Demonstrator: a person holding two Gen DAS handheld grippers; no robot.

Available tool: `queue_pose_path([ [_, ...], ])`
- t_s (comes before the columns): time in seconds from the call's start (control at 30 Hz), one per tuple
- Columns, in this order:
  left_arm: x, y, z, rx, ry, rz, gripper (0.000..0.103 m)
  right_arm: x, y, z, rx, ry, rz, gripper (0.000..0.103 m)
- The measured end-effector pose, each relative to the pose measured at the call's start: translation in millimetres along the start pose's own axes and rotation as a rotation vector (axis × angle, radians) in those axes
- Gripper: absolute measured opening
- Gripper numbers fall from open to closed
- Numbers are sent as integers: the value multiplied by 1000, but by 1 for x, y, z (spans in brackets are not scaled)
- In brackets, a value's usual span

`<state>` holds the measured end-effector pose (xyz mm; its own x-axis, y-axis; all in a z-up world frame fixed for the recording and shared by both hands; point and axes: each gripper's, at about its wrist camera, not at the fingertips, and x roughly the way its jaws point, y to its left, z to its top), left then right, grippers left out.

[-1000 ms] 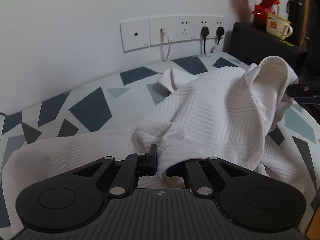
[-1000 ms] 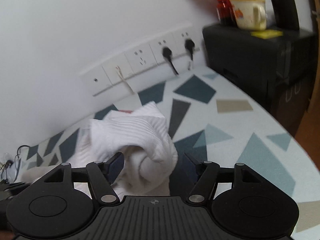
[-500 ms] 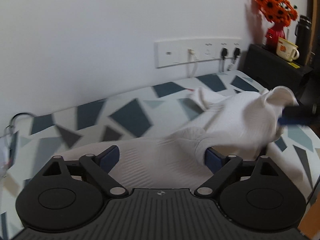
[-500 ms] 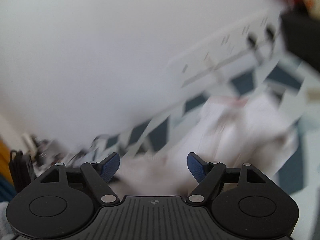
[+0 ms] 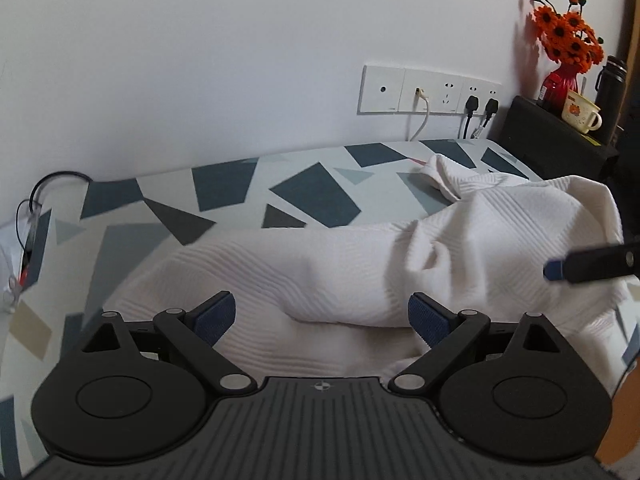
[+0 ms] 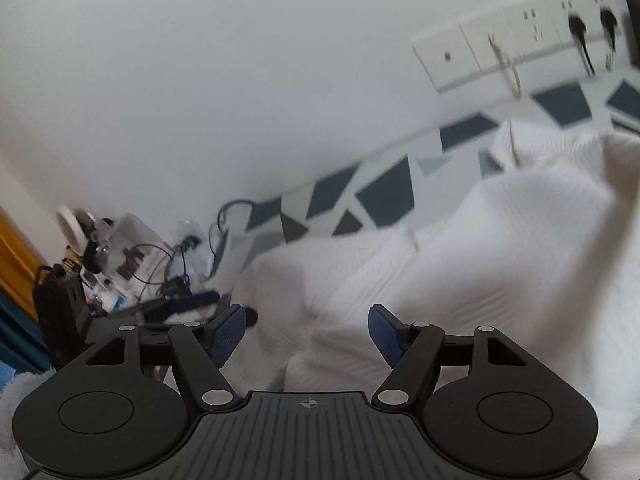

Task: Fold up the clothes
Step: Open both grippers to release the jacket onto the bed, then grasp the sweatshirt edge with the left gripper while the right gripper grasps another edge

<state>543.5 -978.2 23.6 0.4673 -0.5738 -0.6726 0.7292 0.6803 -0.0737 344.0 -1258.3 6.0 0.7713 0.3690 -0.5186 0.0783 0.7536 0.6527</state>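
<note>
White wall and a bench (image 5: 224, 184) covered in a pale cloth with dark blue and grey angular patches fill the background of both wrist views.

Nearest the left camera, the left tool (image 5: 322, 316) stands with its blue-padded jaws spread wide; they sprang apart within the last second, and nothing is pinched between them. The white ribbed knit garment (image 5: 360, 264) lies on the bench directly ahead of and between those pads, a rounded fold of it just beyond the tips, not pressed by either pad. From there the garment runs to the right, rising into a bunched hump, with a cuffed end (image 5: 444, 176) pointing toward the wall.

At that view's right edge, one dark finger of the right tool (image 5: 592, 266) reaches in over the hump. In its own view, the right tool (image 6: 306, 332) has jaws moderately apart, having narrowed slightly, gripping nothing; the garment spreads ahead and to the right.

Farther out, a white socket strip (image 5: 430, 90) with plugs sits on the wall. Beside it a black box (image 5: 552, 136) carries a red vase of orange flowers (image 5: 568, 44) and a cream mug (image 5: 580, 112).
</note>
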Motion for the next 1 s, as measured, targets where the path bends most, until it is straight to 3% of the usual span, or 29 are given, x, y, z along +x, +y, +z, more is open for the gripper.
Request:
queue_pose_path([
  [0.1, 13, 27, -7, 32, -7, 50, 95, 26, 2, -17, 43, 38, -16, 65],
  [0.2, 32, 43, -13, 170, -10, 131, 95, 53, 5, -31, 67, 73, -46, 62],
  [0.3, 54, 55, -11, 262, 5, 119, 95, 66, 11, -39, 73, 20, -103, 62],
  [0.4, 80, 66, -8, 320, 22, 105, 95, 71, 14, -40, 22, -117, -248, 61],
  [0.5, 100, 78, -5, 289, 42, 64, 95, 64, 7, -32, 19, -290, -359, 59],
  [0.6, 114, 85, -4, 225, 60, 16, 96, 57, -5, -27, 94, -338, -370, 58],
  [0.8, 117, 83, -10, 194, 47, -5, 96, 75, 6, -42, -8, -252, -347, 59],
  [0.83, 116, 84, -10, 185, 50, -13, 84, 77, 7, -40, -15, -253, -350, 57],
  [0.87, 114, 85, -9, 176, 54, -27, 75, 77, 5, -34, -7, -256, -349, 43],
  [0.9, 111, 86, -9, 167, 59, -42, 50, 76, 4, -24, -2, -263, -346, 30],
  [0.93, 107, 87, -8, 159, 59, -49, 24, 74, 3, -12, 2, -273, -342, 10],
  [1.0, 95, 90, -6, 141, 39, -22, 9, 67, 1, 17, 3, -316, -332, 8],
])
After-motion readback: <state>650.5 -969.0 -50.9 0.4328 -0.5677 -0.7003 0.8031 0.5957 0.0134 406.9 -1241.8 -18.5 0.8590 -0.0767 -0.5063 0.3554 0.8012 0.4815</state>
